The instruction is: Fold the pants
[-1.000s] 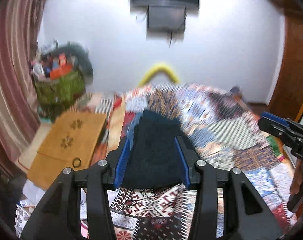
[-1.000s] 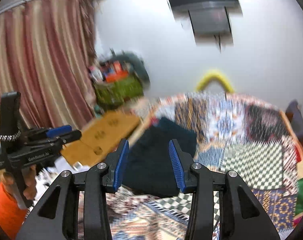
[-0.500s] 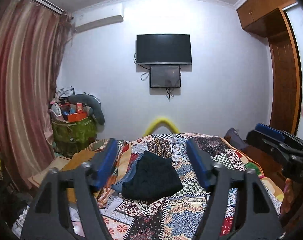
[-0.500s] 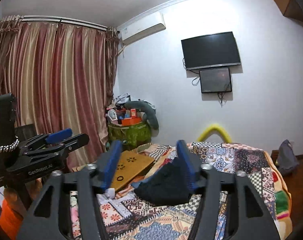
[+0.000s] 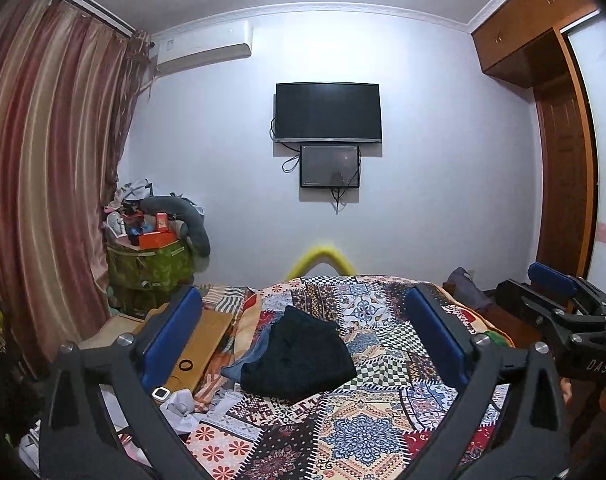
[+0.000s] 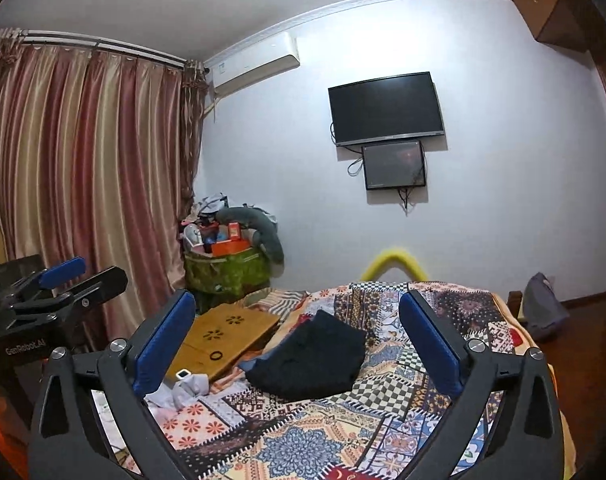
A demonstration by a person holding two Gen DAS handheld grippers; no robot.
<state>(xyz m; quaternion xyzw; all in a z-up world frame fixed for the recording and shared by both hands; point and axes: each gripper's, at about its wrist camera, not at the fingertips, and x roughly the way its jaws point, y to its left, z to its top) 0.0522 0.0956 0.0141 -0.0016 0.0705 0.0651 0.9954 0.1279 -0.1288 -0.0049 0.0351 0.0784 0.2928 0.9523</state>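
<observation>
The dark pants [image 5: 303,356] lie folded in a compact stack on the patchwork bedspread [image 5: 355,432], with a blue garment [image 5: 239,366] peeking out from under their left side. My left gripper [image 5: 303,298] hovers well back from them, its jaws opening wide with nothing between them. The right wrist view shows the same pants [image 6: 315,356] ahead of my right gripper [image 6: 297,300], whose jaws are also opening and hold nothing. Each gripper appears at the edge of the other's view: right gripper [image 5: 559,292], left gripper [image 6: 75,276].
A wooden lap board [image 5: 199,344] lies left of the pants, with crumpled white cloth [image 5: 179,404] in front of it. A green basket [image 5: 151,268] piled with clutter stands by the curtain. A grey bag [image 6: 543,312] sits on the floor at the right. A TV [image 5: 327,112] hangs on the far wall.
Both grippers have pulled back and up from the pants, which now look smaller and farther off. Both pairs of jaws have spread from narrow to wide.
</observation>
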